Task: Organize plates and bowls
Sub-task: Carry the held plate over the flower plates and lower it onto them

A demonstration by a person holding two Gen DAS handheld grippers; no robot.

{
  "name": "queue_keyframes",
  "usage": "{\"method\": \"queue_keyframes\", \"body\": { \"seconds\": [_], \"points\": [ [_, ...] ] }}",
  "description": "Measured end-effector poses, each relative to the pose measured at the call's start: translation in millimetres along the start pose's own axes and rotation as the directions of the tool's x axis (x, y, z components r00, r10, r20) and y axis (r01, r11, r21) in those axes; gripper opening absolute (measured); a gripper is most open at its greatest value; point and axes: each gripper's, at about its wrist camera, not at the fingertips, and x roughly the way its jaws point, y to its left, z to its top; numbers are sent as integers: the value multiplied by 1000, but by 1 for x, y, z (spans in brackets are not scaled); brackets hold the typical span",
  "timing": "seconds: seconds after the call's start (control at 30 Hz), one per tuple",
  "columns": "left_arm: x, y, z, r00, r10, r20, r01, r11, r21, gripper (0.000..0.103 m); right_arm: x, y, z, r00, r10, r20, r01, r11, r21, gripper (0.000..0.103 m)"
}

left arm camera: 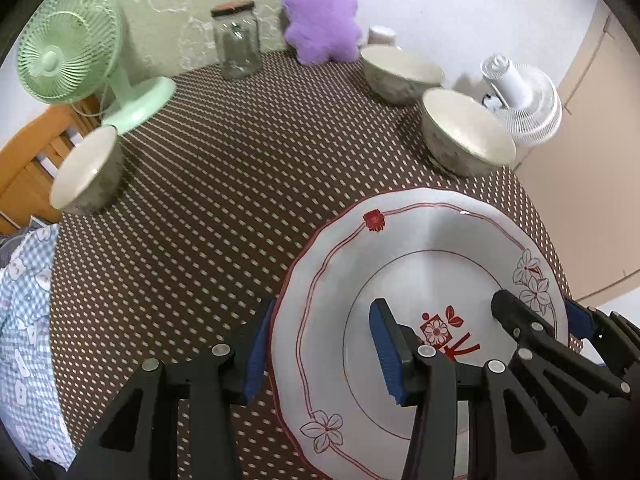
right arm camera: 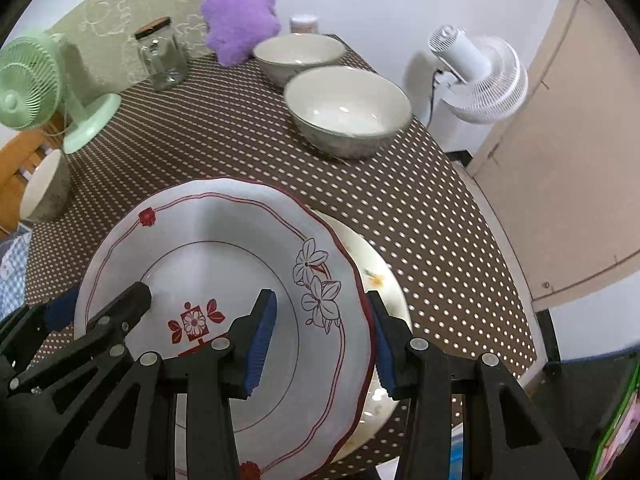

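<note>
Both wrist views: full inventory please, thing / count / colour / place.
red-trimmed plate: 1, white with red line and flowers, near table edge, both grippers straddling opposite rims
second plate: 1, cream with orange motif, under the red-trimmed plate on its right
bowls: 3, cream inside, grey outside; two at far right, one at left edge
glass jar: 1, clear, dark lid, back of table
green fan: 1, mint, back left
white fan: 1, off the table at right
plush toy: 1, purple, back
tablecloth: brown, white dots
left gripper: black, blue pads, open
right gripper: same, open
</note>
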Motion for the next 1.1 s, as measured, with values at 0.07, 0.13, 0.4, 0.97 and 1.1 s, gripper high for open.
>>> {"method": "queue_keyframes", "body": {
  "seconds": [0.07, 0.13, 0.4, 0.97, 1.1],
  "points": [
    [5, -7, -3, 1000, 6, -16, -6, 1000, 0, 48, 6, -7, -3, 1000, 3, -14, -3, 1000, -2, 48],
    [9, -15, -6, 1000, 7, -30, -7, 1000, 0, 48, 10, -14, -5, 1000, 4, -21, -4, 1000, -6, 48],
    [23, -41, -13, 998, 27, -56, -27, 1000, -12, 48, 30, -35, -10, 998, 1, -60, -3, 999, -37, 48],
    [27, -52, -20, 992, 126, -19, -127, 988, -88, 50, 36, -46, -3, 993, 83, -81, -92, 988, -127, 48],
    [27, -53, -22, 991, 131, -24, -133, 988, -85, 53, 35, -50, -3, 987, 120, -103, -133, 983, -124, 48]
  ]
}}
